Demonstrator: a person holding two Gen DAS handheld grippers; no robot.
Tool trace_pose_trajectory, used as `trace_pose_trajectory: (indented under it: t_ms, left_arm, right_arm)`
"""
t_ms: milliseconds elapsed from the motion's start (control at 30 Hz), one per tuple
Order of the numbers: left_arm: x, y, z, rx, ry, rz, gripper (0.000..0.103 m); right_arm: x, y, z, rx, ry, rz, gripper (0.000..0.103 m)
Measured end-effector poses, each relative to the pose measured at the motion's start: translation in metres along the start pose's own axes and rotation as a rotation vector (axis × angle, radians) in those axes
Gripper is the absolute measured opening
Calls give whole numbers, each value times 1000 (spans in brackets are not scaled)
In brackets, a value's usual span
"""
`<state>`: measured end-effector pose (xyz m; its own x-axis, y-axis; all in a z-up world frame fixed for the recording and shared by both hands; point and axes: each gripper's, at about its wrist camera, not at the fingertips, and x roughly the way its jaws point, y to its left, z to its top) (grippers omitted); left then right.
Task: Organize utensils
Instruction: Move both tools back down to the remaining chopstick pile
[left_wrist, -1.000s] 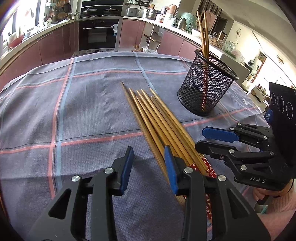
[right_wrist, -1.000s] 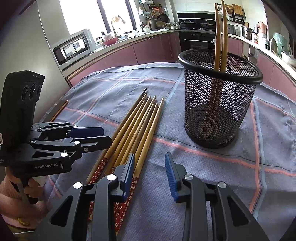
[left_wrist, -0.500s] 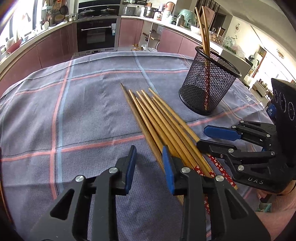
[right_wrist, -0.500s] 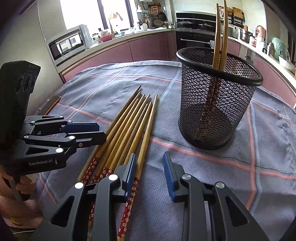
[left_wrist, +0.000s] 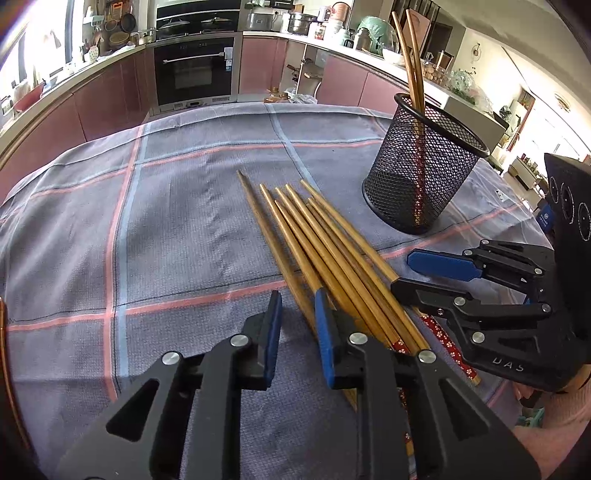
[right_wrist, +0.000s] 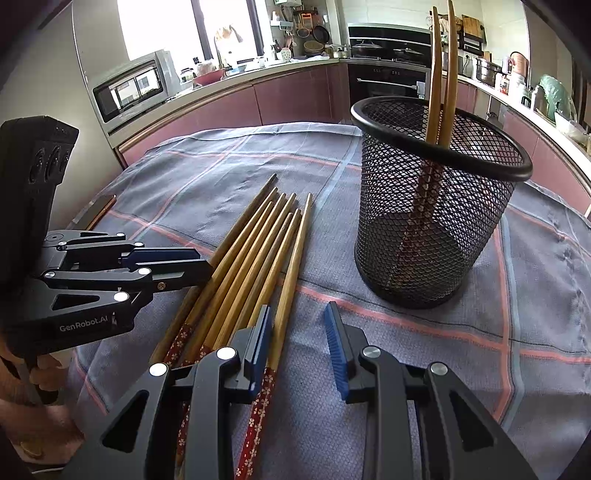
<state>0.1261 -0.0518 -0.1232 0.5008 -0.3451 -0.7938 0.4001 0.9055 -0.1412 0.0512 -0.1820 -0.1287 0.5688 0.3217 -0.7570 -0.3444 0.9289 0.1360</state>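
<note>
The left gripper (left_wrist: 297, 314), jaws just narrowed to a small gap, straddles one of the chopsticks (left_wrist: 325, 251) without gripping it. The right gripper (right_wrist: 297, 332) stands slightly open, empty. The chopsticks lie bundled on the checked cloth (left_wrist: 166, 221), tips pointing away, red flowered handles nearest. Two stand upright in the mesh holder (right_wrist: 436, 206). Lettering reads "GenRobot.AI" and "DAS".

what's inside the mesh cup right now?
Two chopsticks stand in the black mesh cup, leaning on its rim, floral red ends down. Nothing else shows through the mesh; where the tips touch the floor is unclear.
</note>
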Motion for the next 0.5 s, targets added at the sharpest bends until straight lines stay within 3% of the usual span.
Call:
trace_pose_trajectory:
  t_ms: [233, 500]
  left_arm:
    - [4, 0, 2, 7, 14, 12, 27]
    - [13, -1, 13, 4, 15, 33, 15]
  right_arm:
    - [1, -1, 1, 3, -1, -1, 27]
    - [4, -3, 5, 11, 2, 3, 27]
